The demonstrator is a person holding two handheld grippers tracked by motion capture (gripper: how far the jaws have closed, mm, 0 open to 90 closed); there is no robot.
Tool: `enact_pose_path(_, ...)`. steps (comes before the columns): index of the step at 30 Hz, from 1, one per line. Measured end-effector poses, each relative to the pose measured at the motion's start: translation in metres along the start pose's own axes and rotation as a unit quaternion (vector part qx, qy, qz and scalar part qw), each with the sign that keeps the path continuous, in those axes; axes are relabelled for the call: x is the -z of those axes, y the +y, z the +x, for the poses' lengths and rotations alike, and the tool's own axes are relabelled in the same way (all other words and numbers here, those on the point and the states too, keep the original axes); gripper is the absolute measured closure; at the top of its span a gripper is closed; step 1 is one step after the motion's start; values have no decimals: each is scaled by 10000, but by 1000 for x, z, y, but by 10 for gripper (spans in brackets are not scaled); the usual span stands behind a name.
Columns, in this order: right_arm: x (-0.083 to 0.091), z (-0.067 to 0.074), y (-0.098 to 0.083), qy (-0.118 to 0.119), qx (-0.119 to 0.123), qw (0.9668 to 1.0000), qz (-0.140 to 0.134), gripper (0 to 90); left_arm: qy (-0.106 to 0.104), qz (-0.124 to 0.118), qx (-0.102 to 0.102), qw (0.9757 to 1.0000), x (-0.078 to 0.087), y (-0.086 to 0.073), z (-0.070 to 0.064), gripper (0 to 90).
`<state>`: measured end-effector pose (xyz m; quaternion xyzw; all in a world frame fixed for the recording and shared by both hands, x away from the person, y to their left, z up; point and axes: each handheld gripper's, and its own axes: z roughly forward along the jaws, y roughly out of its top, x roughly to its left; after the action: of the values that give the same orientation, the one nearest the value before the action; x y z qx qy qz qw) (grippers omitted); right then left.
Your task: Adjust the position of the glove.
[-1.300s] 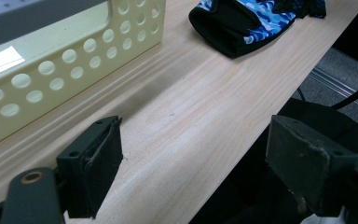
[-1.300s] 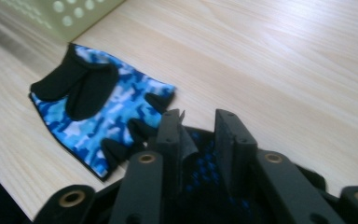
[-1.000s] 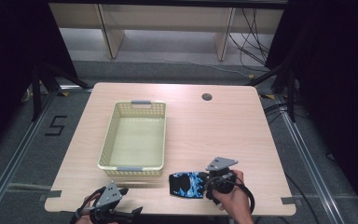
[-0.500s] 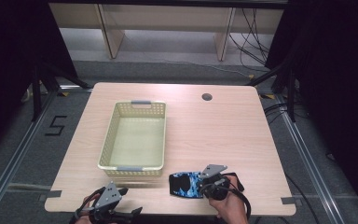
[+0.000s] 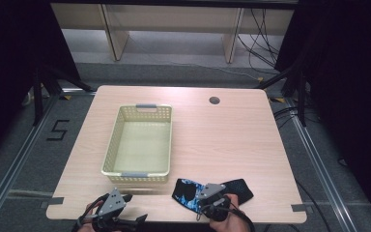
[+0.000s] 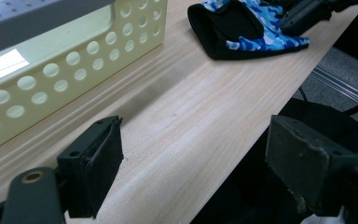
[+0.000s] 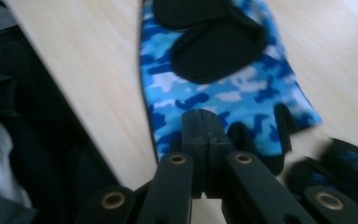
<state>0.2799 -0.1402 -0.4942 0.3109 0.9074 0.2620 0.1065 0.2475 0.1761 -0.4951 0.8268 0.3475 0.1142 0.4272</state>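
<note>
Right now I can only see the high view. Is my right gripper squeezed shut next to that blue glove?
Observer: Yes. In the right gripper view, the right gripper has its jaws pressed together, with the tips over the finger end of the blue glove. I can't tell if any cloth is pinched.
Operator: What about my left one?
Observer: The left gripper is wide open with nothing between its jaws, over the near edge of the table.
Operator: Does the blue glove have long fingers?
Observer: No, its fingers are cut short, and it has black patches on it.
</note>
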Motion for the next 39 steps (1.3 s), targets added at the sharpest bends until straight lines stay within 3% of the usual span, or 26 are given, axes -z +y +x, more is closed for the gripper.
enact_pose_path(1,0,4,1,93,20,10000,1,900,-3,2,-4,10000,0,0,0,182)
enact_pose_path(3,-1,10,3,53,29,10000,7,900,-1,3,-10,10000,0,0,0,182)
enact_pose_path(4,-6,14,6,247,75,9996,-74,900,4,21,-31,10000,0,0,0,182)
enact_pose_path(6,-6,18,8,250,8,9997,-66,900,5,31,-44,10000,0,0,1,182)
enact_pose_path(8,-13,25,15,401,38,9991,-135,900,5,-28,30,10000,-1,0,0,182)
enact_pose_path(9,-14,24,17,466,163,9987,-99,900,5,-28,30,10000,-1,0,0,182)
enact_pose_path(10,-15,26,19,467,42,9988,-140,900,-3,-33,14,10000,-1,0,0,182)
enact_pose_path(13,-20,26,23,605,-17,9979,-239,900,-3,-39,13,10000,-1,0,0,182)
enact_pose_path(14,-23,26,27,808,-141,9964,-224,900,2,-17,33,10000,-1,0,0,182)
enact_pose_path(17,-25,30,31,982,-291,9945,-214,900,1,-21,33,10000,-1,0,0,182)
enact_pose_path(20,-32,32,36,1147,-148,9927,-350,900,-9,-33,6,10000,-1,0,0,182)
enact_pose_path(21,-33,35,37,1090,-244,9932,-322,900,34,77,-86,9999,1,0,1,182)
enact_pose_path(22,-34,34,41,1229,-65,9917,-361,886,-4,23,-38,10000,0,0,0,182)
enact_pose_path(23,-34,34,41,1229,-65,9917,-361,886,-5,26,93,10000,0,0,-1,182)
enact_pose_path(25,-30,33,43,1099,-45,9931,-412,875,50,-22,7,10000,0,0,0,182)
enact_pose_path(26,-20,26,47,950,64,9934,-647,857,32,-35,15,10000,0,0,0,182)
enact_pose_path(27,-20,26,47,950,64,9934,-647,857,26,-24,14,10000,0,0,0,182)
enact_pose_path(28,-8,13,52,664,322,9933,-892,840,14,14,-35,10000,0,0,1,182)
enact_pose_path(29,-5,9,54,584,315,9941,-856,763,-15,-31,5,10000,-1,0,0,182)
enact_pose_path(32,-4,-5,59,348,621,9933,-912,706,15,72,-107,9999,0,0,2,182)
enact_pose_path(33,-4,-11,61,317,741,9935,-802,679,-13,-26,-2,10000,-1,0,0,182)
enact_pose_path(35,-10,-19,65,259,878,9932,-726,662,35,25,72,10000,-1,-1,1,183)
enact_pose_path(36,-18,-27,69,406,978,9923,-647,637,16,108,-45,9999,1,0,3,184)
enact_pose_path(39,-24,-31,73,577,1061,9910,-568,618,-3,52,-20,10000,0,0,2,184)
